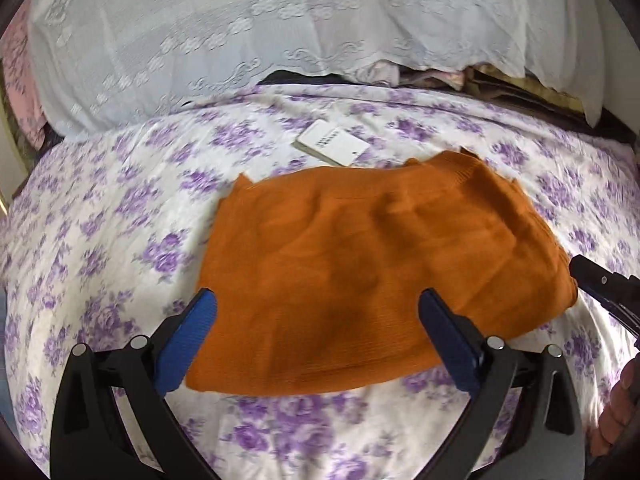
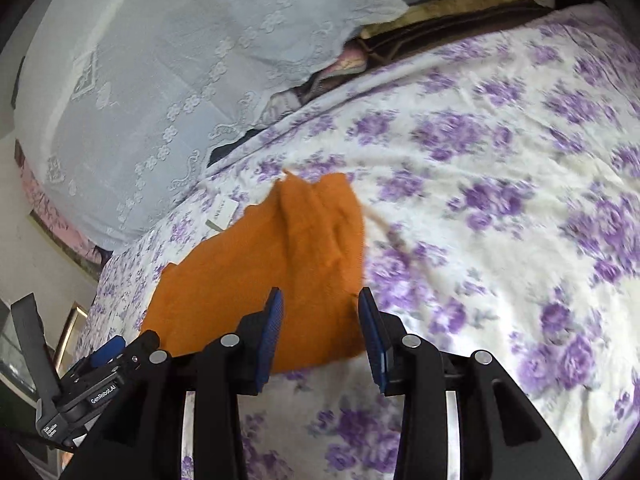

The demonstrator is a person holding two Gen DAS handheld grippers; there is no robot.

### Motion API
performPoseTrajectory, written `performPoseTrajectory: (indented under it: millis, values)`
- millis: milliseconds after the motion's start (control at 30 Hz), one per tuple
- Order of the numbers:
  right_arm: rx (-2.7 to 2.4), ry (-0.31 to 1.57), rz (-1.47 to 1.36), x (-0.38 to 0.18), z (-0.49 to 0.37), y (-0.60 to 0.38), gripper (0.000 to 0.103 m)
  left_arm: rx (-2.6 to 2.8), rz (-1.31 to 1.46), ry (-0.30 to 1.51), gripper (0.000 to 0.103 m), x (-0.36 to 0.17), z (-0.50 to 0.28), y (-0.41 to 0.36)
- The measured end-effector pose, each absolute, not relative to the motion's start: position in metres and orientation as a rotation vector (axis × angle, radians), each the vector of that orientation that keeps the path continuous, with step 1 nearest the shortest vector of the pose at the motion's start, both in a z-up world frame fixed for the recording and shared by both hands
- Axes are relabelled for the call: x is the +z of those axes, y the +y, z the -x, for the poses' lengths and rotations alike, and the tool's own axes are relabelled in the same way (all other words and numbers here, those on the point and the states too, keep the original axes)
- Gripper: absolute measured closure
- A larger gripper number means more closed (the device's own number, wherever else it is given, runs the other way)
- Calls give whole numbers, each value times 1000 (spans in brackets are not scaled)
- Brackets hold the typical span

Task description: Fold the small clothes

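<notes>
Blue-padded fingers of the left gripper (image 1: 316, 336) stand wide apart above the near edge of the orange knit garment (image 1: 360, 264), gripping nothing. The right gripper (image 2: 320, 336) is partly open, its fingers (image 2: 272, 332) apart over the garment's near right corner, and nothing is pinched between them. The garment lies already folded into a rough rectangle on the bed (image 1: 100, 208), which wears a white sheet printed with purple roses.

The likely trouble is the knit itself: it is soft, ribbed and slightly rumpled, so a low pass could snag a layer and drag the fold open, or a pinch could catch the sheet beneath as well. A white card tag (image 1: 332, 143) lies just beyond the garment. A lace-patterned white cover (image 1: 200, 40) drapes the bedding behind.
</notes>
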State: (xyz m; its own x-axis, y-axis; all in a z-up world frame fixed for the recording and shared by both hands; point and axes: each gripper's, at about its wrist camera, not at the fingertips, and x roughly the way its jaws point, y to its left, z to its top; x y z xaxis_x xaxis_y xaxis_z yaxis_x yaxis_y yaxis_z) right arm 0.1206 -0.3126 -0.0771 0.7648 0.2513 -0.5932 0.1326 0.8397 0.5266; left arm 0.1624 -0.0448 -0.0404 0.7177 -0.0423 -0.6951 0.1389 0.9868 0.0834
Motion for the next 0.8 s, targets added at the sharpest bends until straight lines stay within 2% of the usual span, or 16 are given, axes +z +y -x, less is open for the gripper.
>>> performPoseTrajectory:
  millis: [433, 800]
  values:
    - [139, 770, -710, -103, -154, -324, 64, -91, -188, 823, 4, -72, -183, -78]
    - [179, 795, -713, -108, -196, -321, 71, -59, -245, 784, 4, -75, -179, -89]
